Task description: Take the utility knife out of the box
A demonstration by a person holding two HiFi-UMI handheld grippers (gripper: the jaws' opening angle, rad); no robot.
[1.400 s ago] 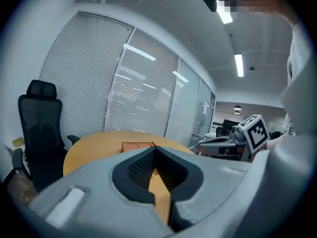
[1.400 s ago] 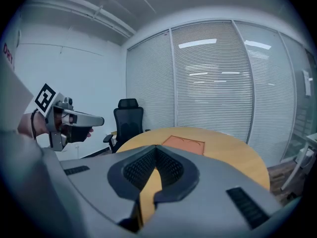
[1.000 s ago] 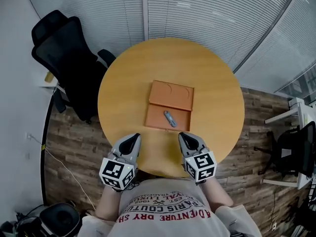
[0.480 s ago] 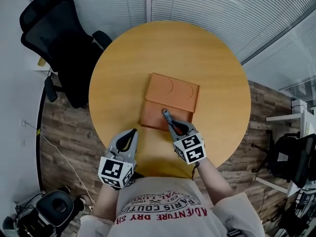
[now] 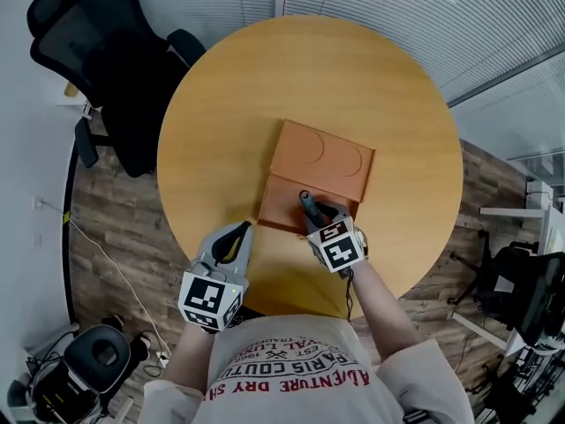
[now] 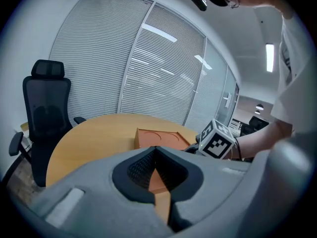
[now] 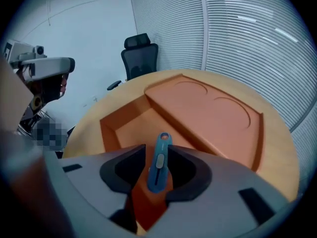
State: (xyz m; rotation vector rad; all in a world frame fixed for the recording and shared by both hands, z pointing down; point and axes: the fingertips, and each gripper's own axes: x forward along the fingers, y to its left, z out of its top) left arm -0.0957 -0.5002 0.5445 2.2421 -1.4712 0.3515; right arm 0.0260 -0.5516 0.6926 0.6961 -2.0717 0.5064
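Here, the slim blue utility knife (image 7: pixel 159 168) (grey slider on top) lies in the box's (image 7: pixel 213 113) open compartment, between the right gripper's (image 7: pixel 158 147) just-opening, released jaws; the left gripper (image 6: pixel 156 148) is clenched, empty.

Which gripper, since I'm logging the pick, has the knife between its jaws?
The right gripper: its jaws, just opened, straddle the blue utility knife in the box; the left gripper is shut and empty.
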